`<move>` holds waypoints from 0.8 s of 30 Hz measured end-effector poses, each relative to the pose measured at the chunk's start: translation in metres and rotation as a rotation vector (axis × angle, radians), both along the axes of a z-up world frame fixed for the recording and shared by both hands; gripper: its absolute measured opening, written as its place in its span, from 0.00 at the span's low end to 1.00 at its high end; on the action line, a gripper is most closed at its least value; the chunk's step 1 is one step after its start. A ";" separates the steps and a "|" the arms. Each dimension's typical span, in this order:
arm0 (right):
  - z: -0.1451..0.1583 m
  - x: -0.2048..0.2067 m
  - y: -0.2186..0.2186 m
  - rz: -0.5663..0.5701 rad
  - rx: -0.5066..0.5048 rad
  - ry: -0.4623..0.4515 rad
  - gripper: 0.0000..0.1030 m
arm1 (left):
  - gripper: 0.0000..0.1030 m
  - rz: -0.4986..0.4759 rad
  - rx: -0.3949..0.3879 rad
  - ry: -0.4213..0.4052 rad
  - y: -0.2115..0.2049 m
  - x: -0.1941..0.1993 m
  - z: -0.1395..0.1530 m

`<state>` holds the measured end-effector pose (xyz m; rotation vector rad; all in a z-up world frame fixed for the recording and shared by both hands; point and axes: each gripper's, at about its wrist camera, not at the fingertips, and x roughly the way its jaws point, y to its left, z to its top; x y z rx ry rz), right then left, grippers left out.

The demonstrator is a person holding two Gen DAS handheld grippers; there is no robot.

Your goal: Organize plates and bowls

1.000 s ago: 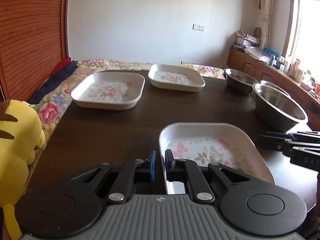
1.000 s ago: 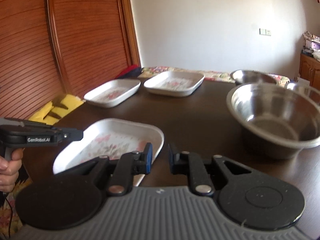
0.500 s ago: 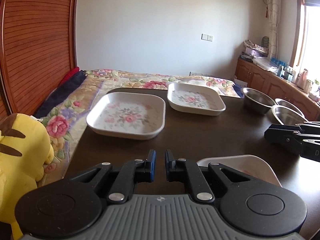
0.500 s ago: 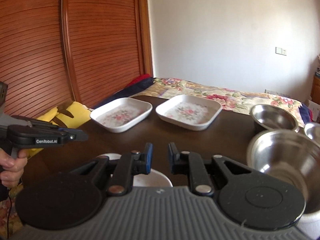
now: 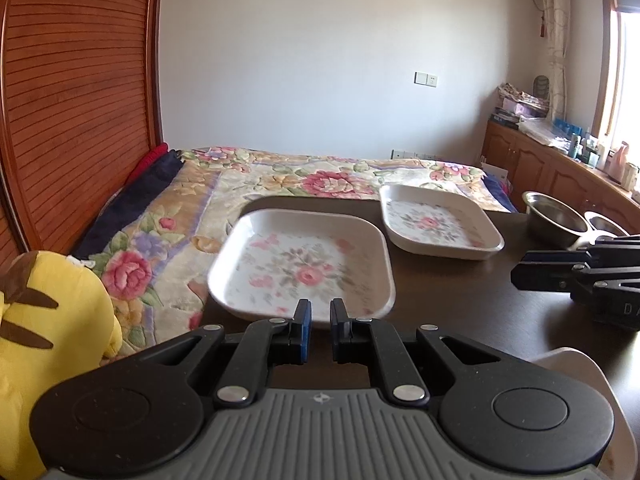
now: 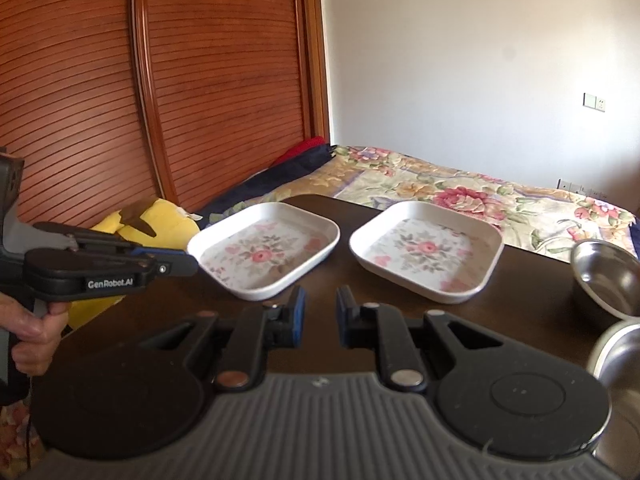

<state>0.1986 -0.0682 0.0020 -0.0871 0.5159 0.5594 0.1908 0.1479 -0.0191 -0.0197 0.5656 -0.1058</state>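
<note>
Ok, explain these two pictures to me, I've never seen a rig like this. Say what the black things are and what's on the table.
The black things are hand-held grippers, one per hand, each carrying a camera that looks along its two fingers. One picture comes from the left gripper, the other from the right gripper. Both sets of fingers are slightly apart and hold nothing. On the dark table lie two white floral plates, the left plate and the right plate, with steel bowls at the right. A yellow plush toy sits beside the table.

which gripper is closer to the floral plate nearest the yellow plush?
Left. The left gripper sits just short of that plate's near rim, not touching. The right gripper hangs farther back, facing the gap between both plates.
</note>
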 end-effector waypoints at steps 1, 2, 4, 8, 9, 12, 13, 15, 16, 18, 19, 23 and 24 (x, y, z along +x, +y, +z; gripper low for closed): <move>0.000 0.004 0.003 0.003 -0.003 0.003 0.18 | 0.11 0.001 0.002 -0.003 0.003 0.003 0.001; 0.000 0.006 0.007 0.006 -0.008 0.005 0.18 | 0.11 0.003 0.005 -0.006 0.005 0.006 0.002; -0.001 0.013 0.013 0.012 -0.016 0.007 0.18 | 0.17 0.007 0.010 -0.013 0.011 0.013 0.003; -0.002 0.025 0.026 0.022 -0.018 0.027 0.20 | 0.21 0.015 0.014 -0.014 0.021 0.025 0.004; -0.003 0.028 0.029 0.025 -0.019 0.033 0.21 | 0.22 0.017 0.015 -0.011 0.023 0.029 0.004; -0.004 0.037 0.036 0.028 -0.028 0.046 0.22 | 0.26 0.016 0.019 -0.003 0.030 0.039 0.003; -0.005 0.041 0.039 0.026 -0.031 0.050 0.22 | 0.27 0.016 0.022 -0.002 0.032 0.043 0.003; -0.005 0.047 0.044 0.025 -0.036 0.062 0.23 | 0.27 0.018 0.028 -0.001 0.036 0.049 0.001; -0.006 0.050 0.046 0.025 -0.038 0.068 0.23 | 0.27 0.019 0.028 -0.001 0.039 0.052 0.001; -0.008 0.055 0.050 0.025 -0.046 0.080 0.27 | 0.27 0.024 0.029 -0.001 0.044 0.058 0.000; -0.009 0.058 0.052 0.026 -0.050 0.085 0.37 | 0.27 0.026 0.028 0.000 0.046 0.061 0.000; -0.013 0.064 0.059 0.034 -0.065 0.098 0.41 | 0.27 0.034 0.021 0.015 0.055 0.071 -0.005; -0.014 0.065 0.061 0.037 -0.070 0.099 0.41 | 0.27 0.036 0.023 0.018 0.057 0.073 -0.006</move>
